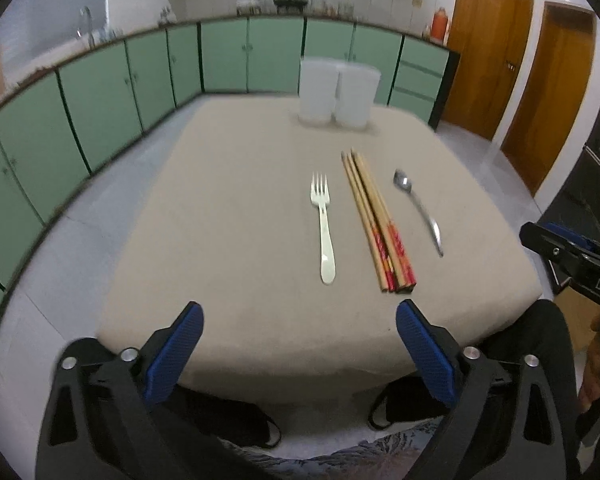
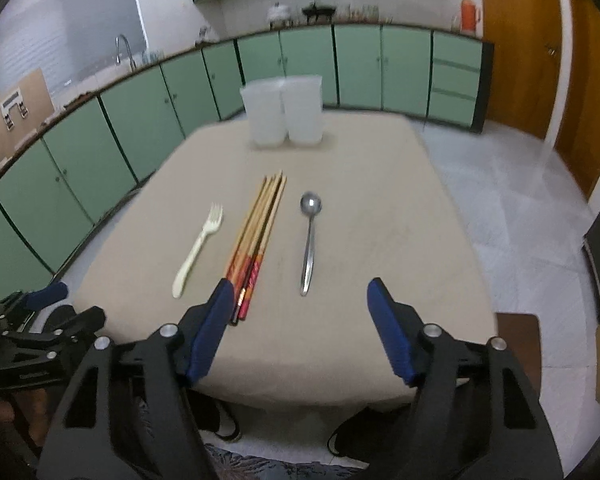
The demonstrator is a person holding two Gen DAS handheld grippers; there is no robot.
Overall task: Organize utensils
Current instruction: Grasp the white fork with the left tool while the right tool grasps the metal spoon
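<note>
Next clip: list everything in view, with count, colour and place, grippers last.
fork: one, cream, left of chopsticks
chopsticks: one bundle, wood with red ends, mid-table
spoon: one, metal, right of chopsticks
cups: two, white, side by side at table's far end
table: one, beige cover
cabinets: green, along walls
doors: brown, far right
shoes: dark, under the table's near edge
left gripper: black with blue pads, jaws open, empty
right gripper: same, jaws open, empty

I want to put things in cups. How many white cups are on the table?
2. Both stand side by side at the table's far end: the left cup and the right cup, touching or nearly so.
</note>
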